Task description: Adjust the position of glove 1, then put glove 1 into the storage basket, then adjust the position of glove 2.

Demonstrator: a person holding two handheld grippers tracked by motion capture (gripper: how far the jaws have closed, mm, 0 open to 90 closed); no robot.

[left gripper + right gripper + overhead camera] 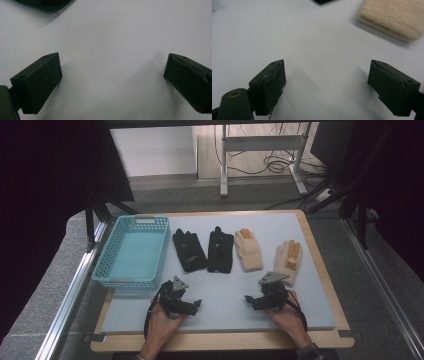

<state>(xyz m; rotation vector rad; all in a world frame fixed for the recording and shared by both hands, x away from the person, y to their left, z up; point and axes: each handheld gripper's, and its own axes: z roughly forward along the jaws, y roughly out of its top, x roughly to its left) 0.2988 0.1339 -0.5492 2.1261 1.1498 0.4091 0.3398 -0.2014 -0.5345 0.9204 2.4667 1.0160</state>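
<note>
Pale blue-grey mat [225, 312], flat, covering most of the tabletop; its plain surface also appears in the left gripper view [112, 35] and the right gripper view [312, 30]. Wooden board [225, 341] beneath the mat, showing as a narrow border around it. Aluminium rail [70, 295] along the left side, a second rail [386, 285] along the right. Grey speckled floor [40, 285]. White metal desk frame [224, 162] beyond the table, with black cables [275, 165] loose on the floor under it. Dark curtain [45, 180] at far left.

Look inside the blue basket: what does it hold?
The blue basket shows a bare floor with nothing in it. Its near wall hides a thin strip of that floor. The four gloves lie outside, on the mat.
</note>
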